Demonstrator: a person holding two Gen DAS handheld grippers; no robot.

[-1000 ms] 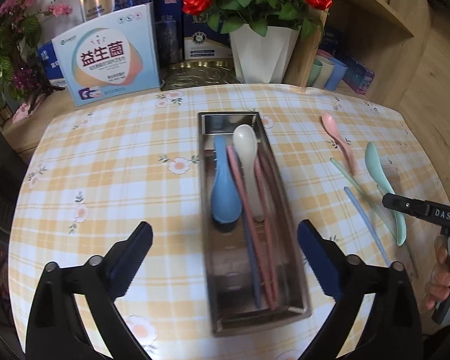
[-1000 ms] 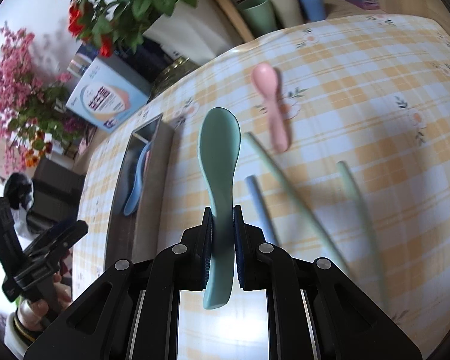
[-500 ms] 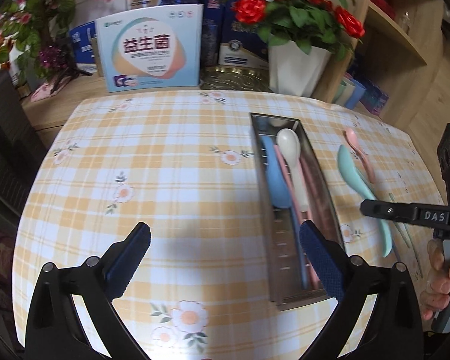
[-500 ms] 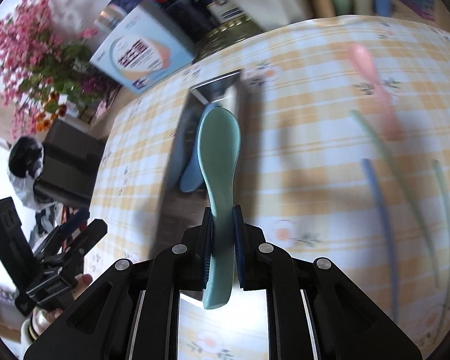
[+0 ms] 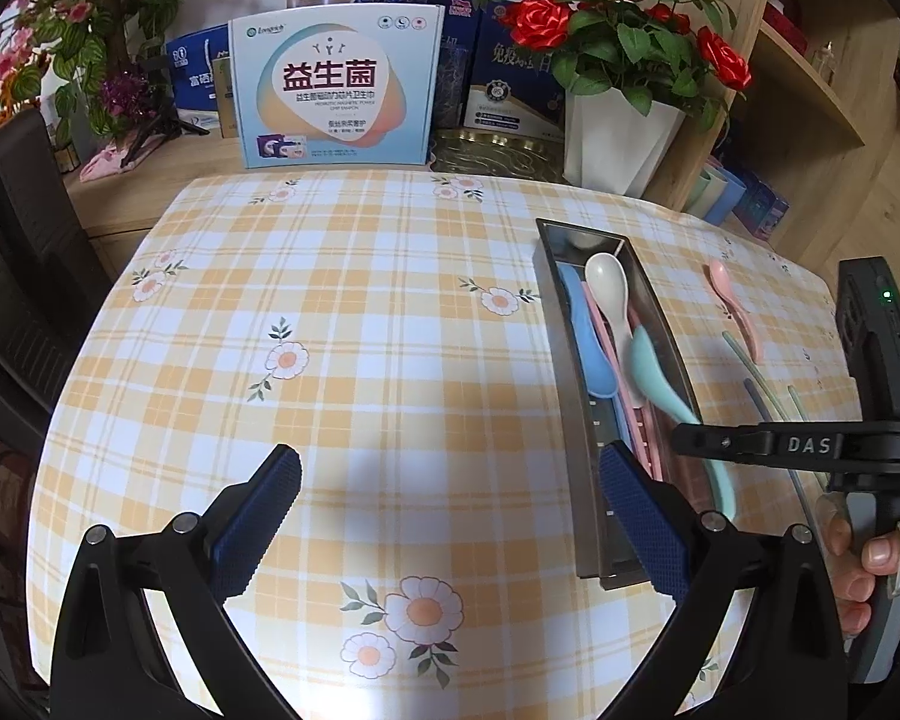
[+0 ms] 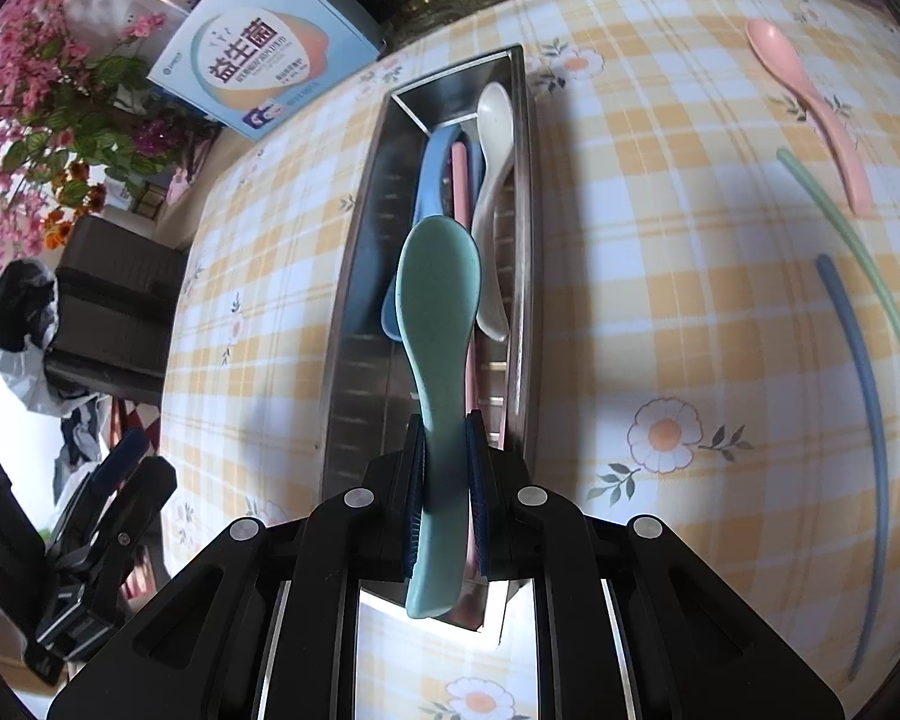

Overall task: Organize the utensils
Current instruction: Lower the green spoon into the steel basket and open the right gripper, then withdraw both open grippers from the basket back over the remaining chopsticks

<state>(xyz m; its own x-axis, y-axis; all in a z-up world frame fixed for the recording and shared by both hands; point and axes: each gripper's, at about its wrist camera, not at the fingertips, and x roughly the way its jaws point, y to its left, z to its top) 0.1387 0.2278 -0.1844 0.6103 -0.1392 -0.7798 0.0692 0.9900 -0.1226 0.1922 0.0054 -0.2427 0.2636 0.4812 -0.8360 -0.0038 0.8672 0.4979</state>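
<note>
Right gripper [image 6: 444, 504] clamped on the handle of a green spoon [image 6: 438, 324], blue pads pressed flat against both sides, handle end poking back past the jaws toward the camera. Pitched steeply downward; spoon bowl straight ahead of the jaws, held above the steel tray [image 6: 354, 276]. Whether the bowl touches anything beneath: cannot tell. Beyond and under the bowl, inside the tray: blue spoon [image 6: 435, 174], white spoon [image 6: 495, 120], pink chopsticks [image 6: 461, 180] lying lengthwise. Well off to the right of the jaws, on the checked tablecloth [image 6: 660, 276]: pink spoon [image 6: 810, 102], green chopstick [image 6: 840, 228], blue chopstick [image 6: 864, 372], all clear of the tray. Fingers of the person's right hand [image 5: 858, 564] wrapped round the grip, seen at the lower right edge of the left wrist view.

Left gripper [image 5: 450, 516] jaws spread wide, nothing between them, only tablecloth below. Also tilted downward, hovering over the cloth. Near end of the tray just beside the right-hand pad; rest of the tray running away ahead and to the right. Far ahead of the open jaws: a pale blue product box [image 5: 336, 84] and a white pot of red roses [image 5: 618, 138] standing past the table edge.
</note>
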